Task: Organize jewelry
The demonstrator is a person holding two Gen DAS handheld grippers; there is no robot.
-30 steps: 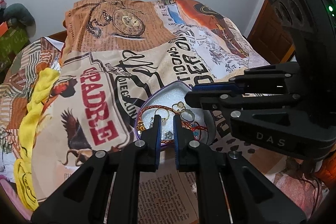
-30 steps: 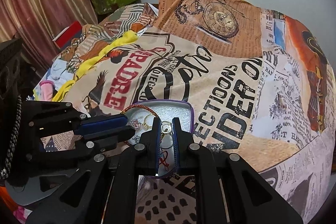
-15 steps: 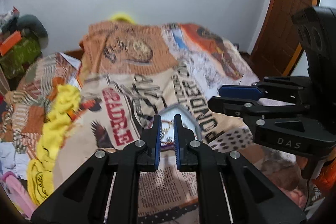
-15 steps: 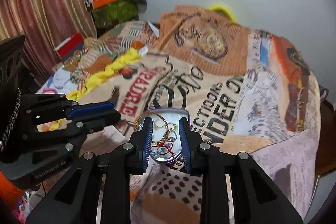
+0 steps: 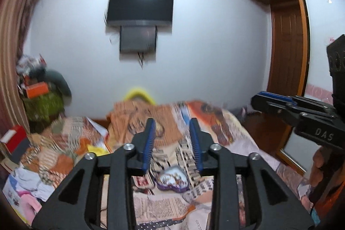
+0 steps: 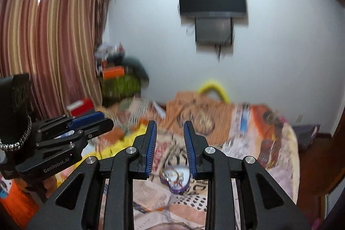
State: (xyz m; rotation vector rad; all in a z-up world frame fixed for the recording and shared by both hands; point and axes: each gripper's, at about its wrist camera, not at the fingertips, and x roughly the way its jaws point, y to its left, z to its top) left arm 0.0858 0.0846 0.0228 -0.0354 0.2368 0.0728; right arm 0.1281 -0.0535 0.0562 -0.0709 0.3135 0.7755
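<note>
A purple heart-shaped jewelry box (image 5: pixel 171 181) lies open on the printed bedspread, with rings and a red bracelet inside; it also shows in the right wrist view (image 6: pixel 175 179). My left gripper (image 5: pixel 171 125) is open and empty, raised well above and behind the box. My right gripper (image 6: pixel 169 127) is open and empty, also lifted back from the box. Each gripper shows in the other's view: the right one at the right edge (image 5: pixel 271 100), the left one at the left edge (image 6: pixel 92 120). Both views are blurred.
The bed (image 5: pixel 241 143) carries a newspaper-print cover, and a yellow cloth (image 6: pixel 112 150) lies on its left side. A TV (image 5: pixel 140 7) hangs on the far wall. Clutter and boxes (image 5: pixel 41 96) stand at the left, a striped curtain (image 6: pixel 47 40) beside them, a wooden wardrobe (image 5: pixel 286 53) at the right.
Both grippers have pulled up and back from the jewelry box and tilted toward the wall. Both have opened wider. The box now looks small and far below.
</note>
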